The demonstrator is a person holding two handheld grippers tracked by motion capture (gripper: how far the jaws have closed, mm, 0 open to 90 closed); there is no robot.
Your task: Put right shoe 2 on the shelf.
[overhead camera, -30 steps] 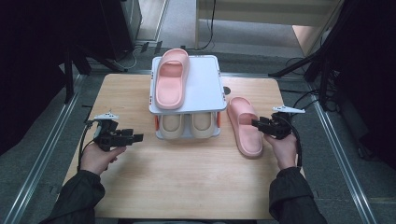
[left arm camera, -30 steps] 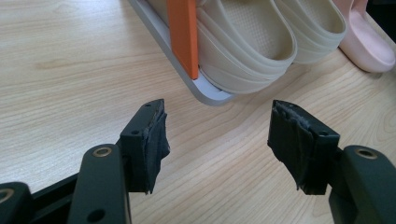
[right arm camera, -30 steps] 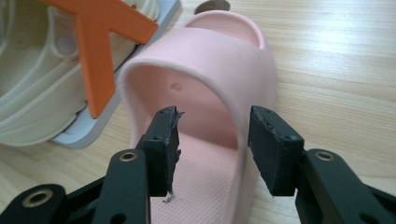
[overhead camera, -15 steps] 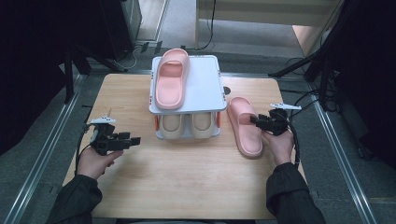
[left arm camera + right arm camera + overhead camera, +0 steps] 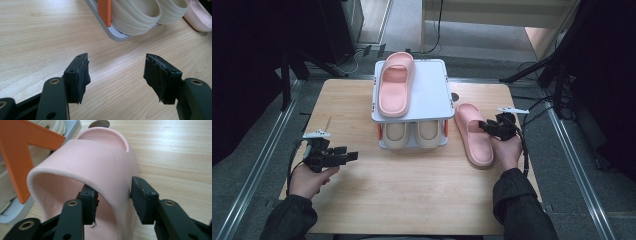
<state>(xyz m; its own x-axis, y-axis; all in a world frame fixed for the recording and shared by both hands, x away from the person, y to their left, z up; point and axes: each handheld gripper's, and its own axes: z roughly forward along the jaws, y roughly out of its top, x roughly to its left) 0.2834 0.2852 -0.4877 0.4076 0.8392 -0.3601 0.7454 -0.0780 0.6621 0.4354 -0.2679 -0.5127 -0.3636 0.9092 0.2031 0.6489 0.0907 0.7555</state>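
On the wooden table (image 5: 422, 200) stands a white two-tier rack (image 5: 434, 92) — one pink slipper (image 5: 394, 85) on its top shelf, a beige pair (image 5: 414, 132) below. Just right of the rack lies a second pink slipper (image 5: 472, 135), sole down on the wood. Right gripper (image 5: 486, 126) straddles the side of that slipper's strap (image 5: 100, 162): one jaw inside, one outside, jaws just been closing; pads look at or near contact, though firm pressure can't be judged. Left gripper (image 5: 352, 156) sits well apart at the table's left — jaws wide, empty.
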